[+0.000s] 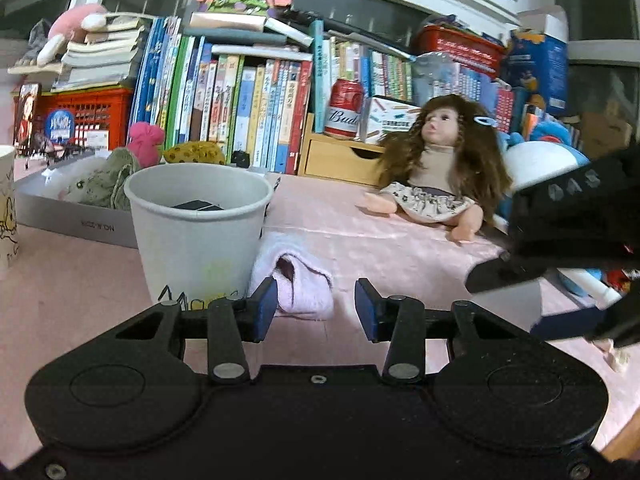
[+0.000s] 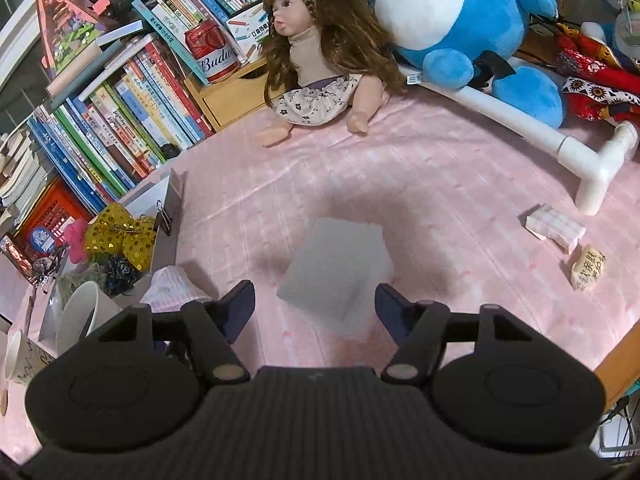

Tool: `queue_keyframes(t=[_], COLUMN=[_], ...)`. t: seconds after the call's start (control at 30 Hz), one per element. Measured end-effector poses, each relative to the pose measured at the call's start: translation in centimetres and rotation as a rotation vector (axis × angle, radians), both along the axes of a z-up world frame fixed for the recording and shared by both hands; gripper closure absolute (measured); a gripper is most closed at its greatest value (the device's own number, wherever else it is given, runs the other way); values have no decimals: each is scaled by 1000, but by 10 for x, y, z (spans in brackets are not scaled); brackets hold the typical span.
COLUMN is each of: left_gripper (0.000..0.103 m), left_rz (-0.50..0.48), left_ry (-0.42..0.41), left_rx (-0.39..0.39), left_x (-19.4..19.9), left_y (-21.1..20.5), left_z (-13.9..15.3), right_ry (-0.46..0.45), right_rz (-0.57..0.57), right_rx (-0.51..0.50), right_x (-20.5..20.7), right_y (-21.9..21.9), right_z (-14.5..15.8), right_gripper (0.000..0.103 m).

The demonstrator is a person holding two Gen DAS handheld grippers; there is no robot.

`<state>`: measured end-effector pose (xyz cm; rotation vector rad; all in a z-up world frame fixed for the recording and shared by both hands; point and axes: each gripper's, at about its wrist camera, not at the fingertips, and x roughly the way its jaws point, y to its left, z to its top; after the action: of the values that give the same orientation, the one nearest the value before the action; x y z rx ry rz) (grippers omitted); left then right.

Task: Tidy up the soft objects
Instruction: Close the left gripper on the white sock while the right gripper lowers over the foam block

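Two claws hang spread, holding nothing. The white sponge block [image 2: 336, 272] lies on the pink table [image 2: 460, 200] at centre frame, between the right claw [image 2: 315, 307] pads; lower squarely, close gently. The left claw [image 1: 315, 309] faces the pale sock [image 1: 298, 280] beside the paper cup [image 1: 198, 232].

A pale white sponge block [image 2: 334, 276] lay tilted on the pink cloth, alone; a small pink sock [image 1: 298, 284] sat crumpled beside the paper cup, its opening showing
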<state>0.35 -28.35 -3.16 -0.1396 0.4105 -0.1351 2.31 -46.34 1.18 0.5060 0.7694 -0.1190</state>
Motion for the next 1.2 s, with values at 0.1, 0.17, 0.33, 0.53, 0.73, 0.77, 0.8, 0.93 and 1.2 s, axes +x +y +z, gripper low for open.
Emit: queue_keyframes(t=[0.1, 0.17, 0.33, 0.53, 0.73, 0.77, 0.8, 0.93, 1.2], left_gripper=[75, 87, 96, 96, 95, 93, 92, 68, 53], left_rz=[18, 21, -34, -165, -314, -328, -337, -307, -293], left_ry=[39, 51, 60, 76, 22, 13, 2, -60, 10], left_rx=[-22, -32, -51, -45, 25, 37, 45, 82, 103], left_x=[13, 17, 15, -9, -51, -56, -60, -67, -39], left_y=[3, 5, 10, 23, 43, 47, 50, 53, 37], left_z=[2, 2, 3, 5, 12, 13, 14, 18, 13], right_ry=[8, 16, 7, 6, 1, 0, 1, 4, 6], right_rz=[-5, -9, -30, -50, -53, -53, -54, -53, -51], right_rx=[11, 18, 46, 44, 54, 53, 51, 40, 38], right_x=[1, 2, 1, -3, -6, -6, -6, -6, -6], right_y=[-3, -4, -6, -10, -14, -13, -14, -13, -11], right_z=[-3, -6, -9, -10, -12, -12, -12, -12, -12], right_gripper=[33, 43, 49, 49, 49, 49, 49, 49, 48])
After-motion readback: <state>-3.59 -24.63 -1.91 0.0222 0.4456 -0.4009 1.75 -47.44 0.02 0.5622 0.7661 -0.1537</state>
